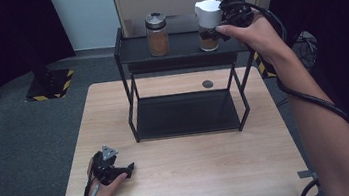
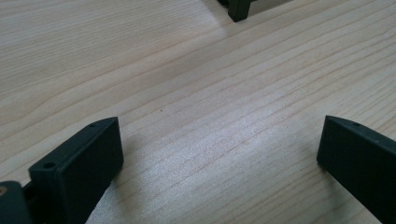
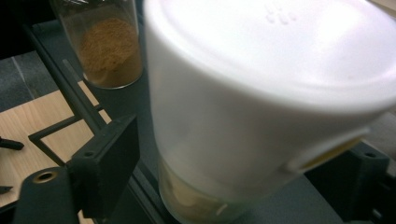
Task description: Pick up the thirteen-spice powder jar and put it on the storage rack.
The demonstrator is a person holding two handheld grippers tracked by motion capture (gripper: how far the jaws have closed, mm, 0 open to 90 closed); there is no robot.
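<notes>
Wooden table (image 1: 182, 177) bears the left gripper (image 1: 130, 169) near its front left corner, jaws spread wide over bare wood with nothing between them. Behind it stands a black two-tier rack (image 1: 126, 51). On the top shelf sits a steel-lidded jar (image 1: 157, 34) of brown powder, and to its right the white-capped jar (image 1: 208, 26). The right gripper (image 1: 217, 30) flanks that jar, jaws partly open; a gap shows beside the cap (image 3: 261, 93), no pad pressing.

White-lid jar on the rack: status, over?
Right tongs open around white-lid jar, left pad clear of it. Jar stands on rack top shelf. Left tongs open, empty, at table. Second jar beside, apart.
</notes>
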